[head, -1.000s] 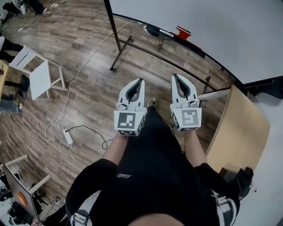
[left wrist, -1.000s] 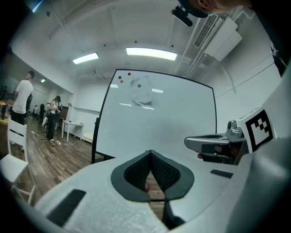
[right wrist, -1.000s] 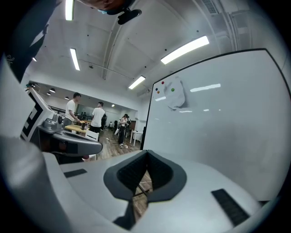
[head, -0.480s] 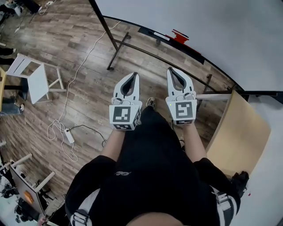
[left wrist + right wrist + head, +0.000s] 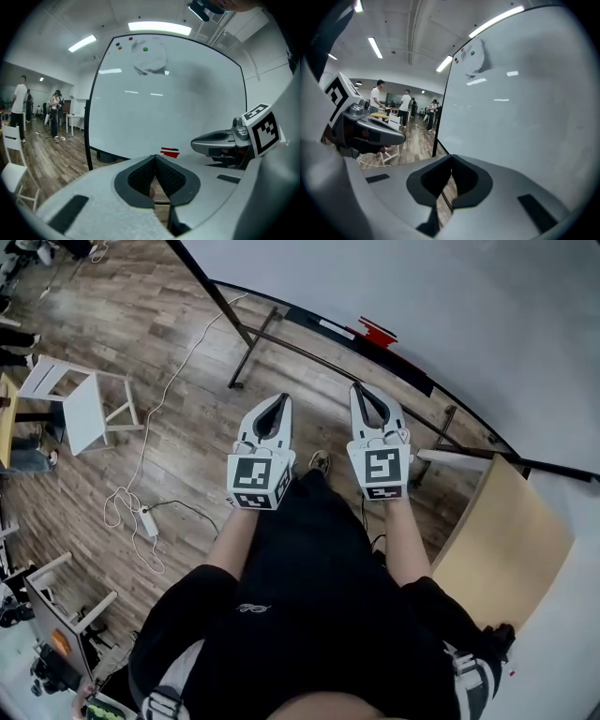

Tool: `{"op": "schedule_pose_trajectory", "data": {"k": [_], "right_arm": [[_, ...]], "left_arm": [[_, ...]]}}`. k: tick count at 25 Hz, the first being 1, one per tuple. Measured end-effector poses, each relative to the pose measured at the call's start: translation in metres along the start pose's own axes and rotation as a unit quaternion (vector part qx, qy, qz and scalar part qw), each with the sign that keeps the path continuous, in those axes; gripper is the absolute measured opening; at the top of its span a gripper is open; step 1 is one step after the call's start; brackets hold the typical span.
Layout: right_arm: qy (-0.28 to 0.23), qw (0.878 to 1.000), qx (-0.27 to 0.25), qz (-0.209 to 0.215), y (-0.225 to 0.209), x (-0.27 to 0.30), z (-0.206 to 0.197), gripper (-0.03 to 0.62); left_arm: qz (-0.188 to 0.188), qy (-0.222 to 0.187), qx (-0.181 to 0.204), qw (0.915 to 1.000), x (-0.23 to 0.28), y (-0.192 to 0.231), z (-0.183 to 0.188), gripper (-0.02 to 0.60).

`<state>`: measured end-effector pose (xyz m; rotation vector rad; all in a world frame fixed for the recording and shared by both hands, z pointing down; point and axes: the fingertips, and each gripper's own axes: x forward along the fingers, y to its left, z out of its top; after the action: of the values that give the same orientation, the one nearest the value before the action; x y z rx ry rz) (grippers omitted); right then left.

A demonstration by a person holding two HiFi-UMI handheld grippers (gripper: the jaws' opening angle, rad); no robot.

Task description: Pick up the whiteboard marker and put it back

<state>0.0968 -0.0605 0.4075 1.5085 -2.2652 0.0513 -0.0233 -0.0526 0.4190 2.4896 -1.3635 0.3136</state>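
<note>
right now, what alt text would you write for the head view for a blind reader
A person in black holds two white two-jaw grippers, the left gripper and right gripper both shut and empty, pointing toward a white whiteboard on a black stand. Brown wood-plank floor lies below, a pale wooden table at right.

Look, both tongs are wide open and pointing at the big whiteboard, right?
Not quite: both are shut, tips together. The left tongs show it in the left gripper view, the right tongs in the right gripper view. They do point at the whiteboard.
</note>
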Motion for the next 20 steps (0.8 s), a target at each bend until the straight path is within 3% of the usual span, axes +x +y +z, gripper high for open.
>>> {"op": "schedule_pose_trajectory", "data": {"k": [10, 15, 20], "right_arm": [[0.068, 0.996, -0.061, 0.022, -0.005, 0.065, -0.012, 0.002], [0.101, 0.992, -0.071, 0.026, -0.01, 0.107, -0.012, 0.002], [0.151, 0.979, -0.133, 0.016, -0.015, 0.14, -0.028, 0.002]], "left_arm": [[-0.003, 0.023, -0.016, 0.9996, 0.046, 0.038, -0.016, 0.006], [-0.016, 0.011, -0.036, 0.9992, 0.073, 0.068, -0.015, 0.006], [-0.012, 0.01, -0.059, 0.9981, 0.084, 0.091, -0.028, 0.006]]}}
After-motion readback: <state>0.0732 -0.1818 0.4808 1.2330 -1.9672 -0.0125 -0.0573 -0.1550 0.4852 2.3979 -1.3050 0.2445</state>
